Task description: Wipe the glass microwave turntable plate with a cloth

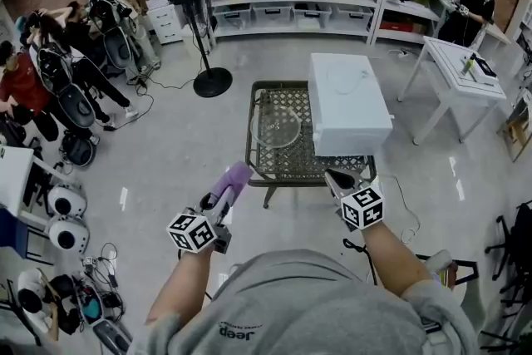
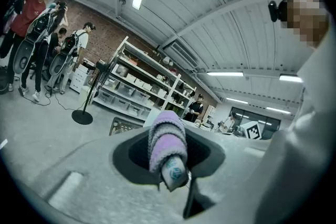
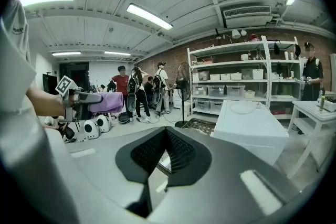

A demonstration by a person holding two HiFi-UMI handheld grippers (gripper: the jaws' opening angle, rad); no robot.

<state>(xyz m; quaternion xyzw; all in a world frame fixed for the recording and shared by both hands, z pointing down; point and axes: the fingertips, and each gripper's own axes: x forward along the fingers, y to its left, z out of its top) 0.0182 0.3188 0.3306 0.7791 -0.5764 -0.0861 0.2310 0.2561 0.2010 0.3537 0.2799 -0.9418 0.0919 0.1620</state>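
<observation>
Head view, with both gripper views. The left gripper [image 1: 223, 197] is held low at the left, and its jaws are closed on a rolled purple cloth [image 1: 232, 179] that projects forward beyond them. In the left gripper view the cloth [image 2: 167, 138] is seen striped in lilac and grey between the jaws of the left gripper [image 2: 174, 168]. A small white label [image 2: 175, 170] with a round blue mark is seen at its near end; the print on it cannot be read.

The right gripper [image 1: 338, 179] is held at the near edge of the wire-mesh table [image 1: 291, 166]. In its own view the jaws of the right gripper [image 3: 167, 150] are brought together at the tips, and nothing is held between them.

The glass turntable plate [image 1: 275, 126] is laid flat on the left half of the table, well apart from both grippers and untouched by the cloth. A white box-shaped appliance [image 1: 347, 102] is set just beside it on the right half.

The word "Jeep" [image 1: 235, 331] is printed on the grey shirt [image 1: 307, 308] of the person. Black-and-white square markers are borne on each gripper's cube.
</observation>
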